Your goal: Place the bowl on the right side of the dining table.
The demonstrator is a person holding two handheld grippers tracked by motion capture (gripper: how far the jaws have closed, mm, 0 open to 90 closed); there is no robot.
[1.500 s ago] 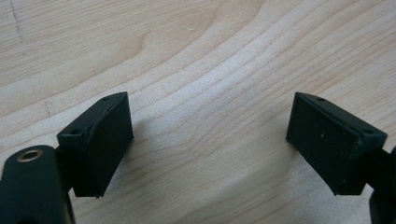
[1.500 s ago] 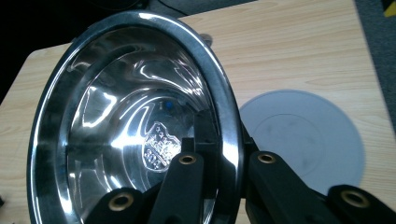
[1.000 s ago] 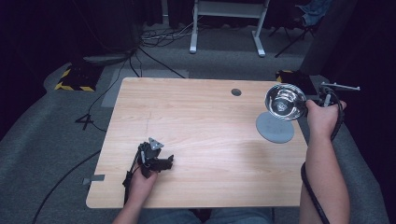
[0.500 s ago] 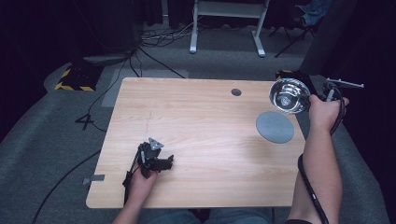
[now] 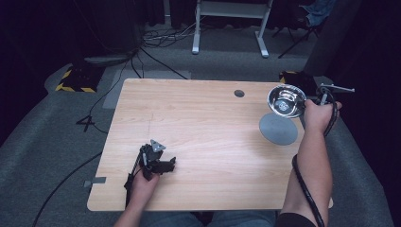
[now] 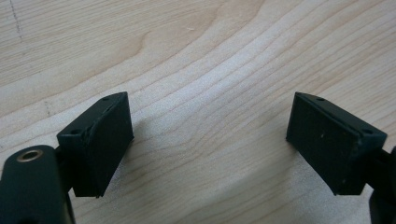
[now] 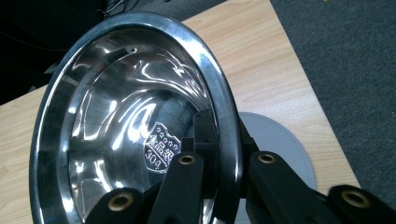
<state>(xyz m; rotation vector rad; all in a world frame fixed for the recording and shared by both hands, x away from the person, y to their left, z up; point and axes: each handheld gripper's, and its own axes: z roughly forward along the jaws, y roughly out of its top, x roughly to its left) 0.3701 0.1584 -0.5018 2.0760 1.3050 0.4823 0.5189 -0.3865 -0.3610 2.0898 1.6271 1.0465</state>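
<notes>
A shiny steel bowl (image 5: 285,100) hangs tilted in the air over the table's far right corner, just beyond a flat grey round disc (image 5: 278,128) that lies on the wood. My right gripper (image 5: 306,104) is shut on the bowl's rim (image 7: 223,116), one jaw inside the bowl (image 7: 140,121) and one outside; the grey disc (image 7: 280,144) lies below it. My left gripper (image 5: 166,165) rests low over the near left part of the table, jaws wide open above bare wood, with nothing between its pads (image 6: 100,140).
The light wooden table (image 5: 198,123) has a round cable hole (image 5: 239,93) near its far edge. Grey carpet surrounds it, with cables and a yellow-black striped block (image 5: 75,80) at the far left and a white frame's legs (image 5: 229,28) behind.
My right gripper has carried the bowl a little toward the far right and lower, off the disc's far edge. The left gripper has not moved.
</notes>
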